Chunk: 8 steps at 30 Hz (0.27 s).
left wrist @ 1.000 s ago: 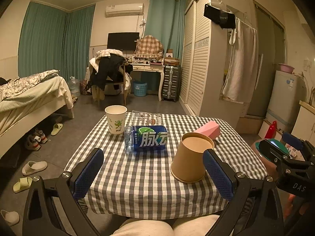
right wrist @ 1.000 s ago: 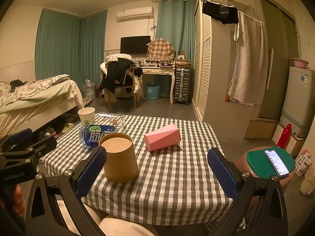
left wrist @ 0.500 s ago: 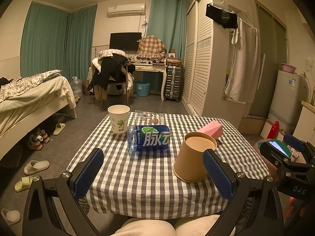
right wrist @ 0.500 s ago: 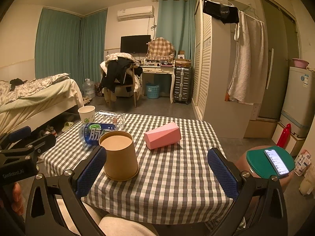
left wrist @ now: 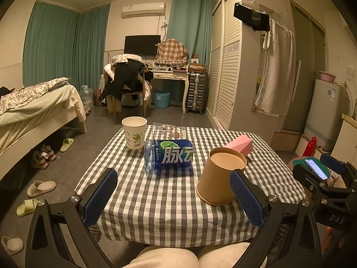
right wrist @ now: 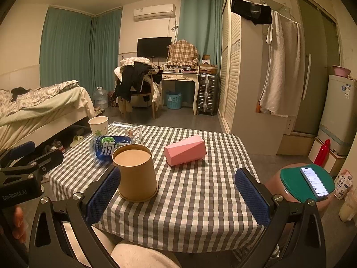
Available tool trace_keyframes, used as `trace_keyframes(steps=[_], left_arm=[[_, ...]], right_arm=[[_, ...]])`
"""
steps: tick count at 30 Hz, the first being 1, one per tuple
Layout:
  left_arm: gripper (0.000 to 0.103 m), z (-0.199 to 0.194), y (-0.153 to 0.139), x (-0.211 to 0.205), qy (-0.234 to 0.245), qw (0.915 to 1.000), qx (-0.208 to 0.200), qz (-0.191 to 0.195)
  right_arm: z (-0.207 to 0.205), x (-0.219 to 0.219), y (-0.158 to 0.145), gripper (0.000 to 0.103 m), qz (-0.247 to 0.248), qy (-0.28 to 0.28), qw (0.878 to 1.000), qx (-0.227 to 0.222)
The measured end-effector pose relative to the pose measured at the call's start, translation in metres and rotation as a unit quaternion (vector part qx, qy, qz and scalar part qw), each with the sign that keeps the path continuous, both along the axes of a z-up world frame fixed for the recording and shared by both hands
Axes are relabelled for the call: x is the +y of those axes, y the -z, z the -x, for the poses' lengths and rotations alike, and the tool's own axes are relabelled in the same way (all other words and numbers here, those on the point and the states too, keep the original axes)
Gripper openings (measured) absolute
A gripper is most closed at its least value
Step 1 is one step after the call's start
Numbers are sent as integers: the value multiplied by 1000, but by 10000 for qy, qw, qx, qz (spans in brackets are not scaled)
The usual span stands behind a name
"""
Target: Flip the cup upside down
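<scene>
A brown paper cup (left wrist: 219, 176) stands upside down, wide rim on the checked tablecloth (left wrist: 169, 196), near the table's front edge. It also shows in the right wrist view (right wrist: 136, 176). My left gripper (left wrist: 174, 196) is open and empty, held back at the front edge, its right pad just in front of the cup. My right gripper (right wrist: 178, 196) is open and empty, its left pad beside the cup. A white paper cup (left wrist: 134, 132) stands upright at the far left corner.
A blue-labelled bottle (left wrist: 169, 157) lies on its side mid-table, a clear glass (left wrist: 169, 131) lying behind it. A pink box (right wrist: 185, 149) lies behind the brown cup. A stool with a phone (right wrist: 312, 183) stands right of the table. A bed is at the left.
Both grippers have drifted slightly; the view has shifted a little. The cup and other objects have not moved.
</scene>
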<state>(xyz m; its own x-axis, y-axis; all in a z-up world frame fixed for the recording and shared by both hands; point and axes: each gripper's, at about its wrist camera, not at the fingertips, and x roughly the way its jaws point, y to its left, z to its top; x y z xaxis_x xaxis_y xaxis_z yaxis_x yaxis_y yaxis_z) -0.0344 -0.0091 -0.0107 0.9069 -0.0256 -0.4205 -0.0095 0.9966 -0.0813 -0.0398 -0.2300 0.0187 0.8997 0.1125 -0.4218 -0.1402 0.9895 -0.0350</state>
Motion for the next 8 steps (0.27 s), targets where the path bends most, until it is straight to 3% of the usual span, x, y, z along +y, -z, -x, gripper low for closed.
trace_keyframes(steps=[8], left_arm=[[103,1,4,-1,-92,9999,52,-36]], right_arm=[[-1,0,1,103,2,-2,10000,20]])
